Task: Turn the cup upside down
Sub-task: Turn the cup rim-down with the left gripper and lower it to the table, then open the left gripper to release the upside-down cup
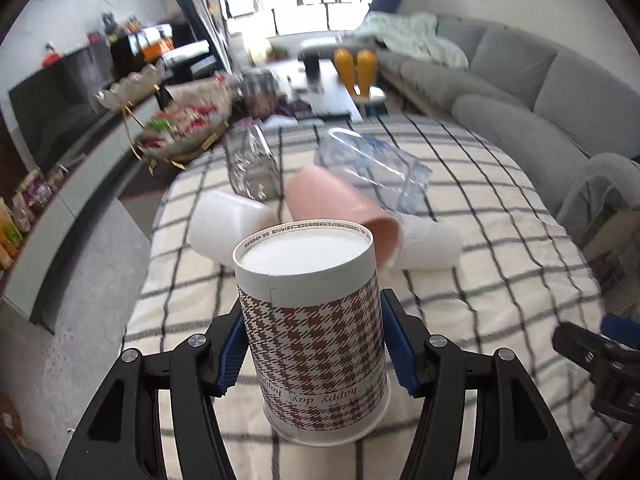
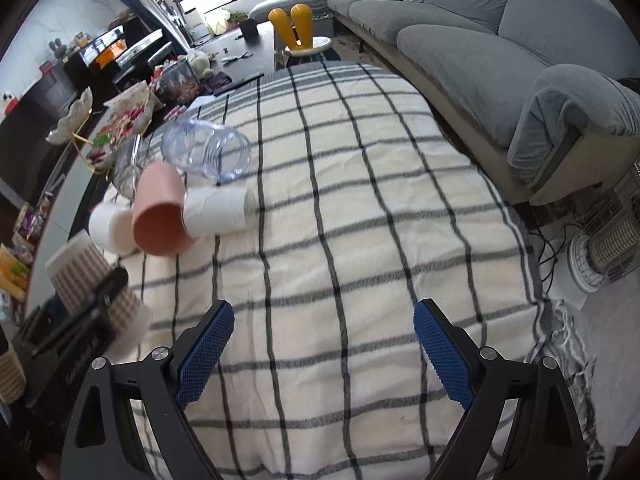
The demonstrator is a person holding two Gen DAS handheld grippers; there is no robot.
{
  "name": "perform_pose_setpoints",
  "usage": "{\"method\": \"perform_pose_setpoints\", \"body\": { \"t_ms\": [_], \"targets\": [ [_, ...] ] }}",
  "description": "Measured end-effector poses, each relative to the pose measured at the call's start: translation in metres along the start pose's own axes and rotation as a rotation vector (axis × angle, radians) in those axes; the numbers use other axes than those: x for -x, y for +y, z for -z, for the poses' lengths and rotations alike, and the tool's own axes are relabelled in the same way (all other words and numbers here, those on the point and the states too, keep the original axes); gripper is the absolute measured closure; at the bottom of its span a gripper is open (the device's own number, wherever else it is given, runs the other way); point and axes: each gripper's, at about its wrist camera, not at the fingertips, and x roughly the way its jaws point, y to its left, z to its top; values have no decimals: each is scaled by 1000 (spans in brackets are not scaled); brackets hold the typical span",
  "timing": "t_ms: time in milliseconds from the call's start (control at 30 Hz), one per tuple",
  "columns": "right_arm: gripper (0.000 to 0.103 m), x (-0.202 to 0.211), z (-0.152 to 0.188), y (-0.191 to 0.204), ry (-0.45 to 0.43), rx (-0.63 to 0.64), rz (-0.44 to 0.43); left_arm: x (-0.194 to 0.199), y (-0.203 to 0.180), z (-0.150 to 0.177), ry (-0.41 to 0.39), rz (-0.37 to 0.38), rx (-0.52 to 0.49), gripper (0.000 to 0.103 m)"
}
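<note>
Left claw (image 1: 314, 344) grips a houndstooth paper cup (image 1: 316, 320) by its sides, blue pads (image 1: 231, 354) pressed to the wall. The cup is inverted, base up and rim down, at the near end of the checked cloth (image 1: 480, 280) covering the bench; contact with the cloth cannot be confirmed. Right claw (image 2: 324, 354) is spread wide and holds nothing. Beyond the cup lie a pink cup (image 1: 340, 204), two white cups (image 1: 228, 220) and a clear plastic jar (image 1: 376, 168), all on their sides.
</note>
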Motion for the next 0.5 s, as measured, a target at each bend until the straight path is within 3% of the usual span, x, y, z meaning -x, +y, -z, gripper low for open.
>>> {"method": "perform_pose_setpoints", "body": {
  "t_ms": [200,500],
  "targets": [
    [11,-4,10,-2,3,19,31,-8,0,23,-54,-6,38,42],
    [11,4,17,1,-15,46,55,-12,-2,38,-49,-5,35,36]
  ]
}}
